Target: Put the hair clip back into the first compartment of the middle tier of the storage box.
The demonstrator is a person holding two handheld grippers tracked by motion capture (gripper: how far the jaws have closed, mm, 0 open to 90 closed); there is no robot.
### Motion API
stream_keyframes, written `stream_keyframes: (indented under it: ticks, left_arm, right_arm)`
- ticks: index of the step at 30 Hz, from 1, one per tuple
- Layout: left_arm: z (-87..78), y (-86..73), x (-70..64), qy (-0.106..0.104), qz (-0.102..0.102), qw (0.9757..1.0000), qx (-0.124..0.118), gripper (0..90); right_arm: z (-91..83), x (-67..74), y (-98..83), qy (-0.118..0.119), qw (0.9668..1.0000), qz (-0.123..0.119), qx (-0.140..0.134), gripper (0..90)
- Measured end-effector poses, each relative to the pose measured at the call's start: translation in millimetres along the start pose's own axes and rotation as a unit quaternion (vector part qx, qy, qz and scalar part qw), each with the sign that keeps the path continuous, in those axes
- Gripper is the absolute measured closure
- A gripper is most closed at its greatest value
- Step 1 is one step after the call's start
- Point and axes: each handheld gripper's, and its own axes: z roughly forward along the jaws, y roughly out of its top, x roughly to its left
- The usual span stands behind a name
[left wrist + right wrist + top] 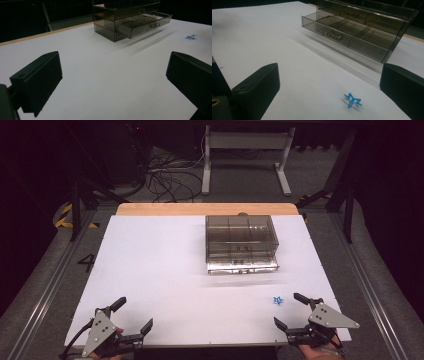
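**Both grippers wide open at the near edge, little blue star still on the table**

So the right gripper is parked at the near right corner of the white table, jaws spread about as wide as they go and nothing between them. Just beyond it, slightly to the left, sits a tiny blue star-shaped piece lying flat on the surface; from the right gripper view it's near the jaws but not touched by either one. The left gripper is over at the near left corner, also gaping open and holding nothing, well apart from the star.

Farther out, toward the far side and a bit right of centre, there's a smoky see-through drawer box. Its bottom drawer is pulled out toward the near side, and you can see dividers inside it. Can't tell if there's anything in the compartments
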Motion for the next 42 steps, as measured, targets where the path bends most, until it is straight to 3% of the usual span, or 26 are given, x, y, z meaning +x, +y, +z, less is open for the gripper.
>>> stream_keyframes:
  ticks: [2,12,24,37,42]
  left_arm:
    - [-0.9,-0.2,0.0,0.000,-0.008,1.0000,-0.005,1.2]
    - [2.0,0.3,-0.9,0.000,-0.002,1.0000,0.000,1.5]
    - [2.8,0.1,0.2,0.000,-0.005,1.0000,0.004,1.4]
    - [3.6,0.0,0.0,-0.001,-0.001,1.0000,0.004,1.5]
    - [3.3,-0.2,0.1,0.000,-0.002,1.0000,0.004,1.5]
  right_arm:
    - [0.9,0.5,1.3,0.000,1.0000,-0.004,0.004,3.9]
    - [7.7,-7.5,13.7,-0.017,0.9994,-0.006,0.028,6.1]
    - [23.7,-15.4,30.0,0.000,0.9992,0.001,0.040,6.5]
    - [34.4,-22.3,42.0,0.001,0.9986,0.006,0.053,6.6]
    - [38.9,-21.8,43.6,0.013,0.9984,0.001,0.055,6.2]
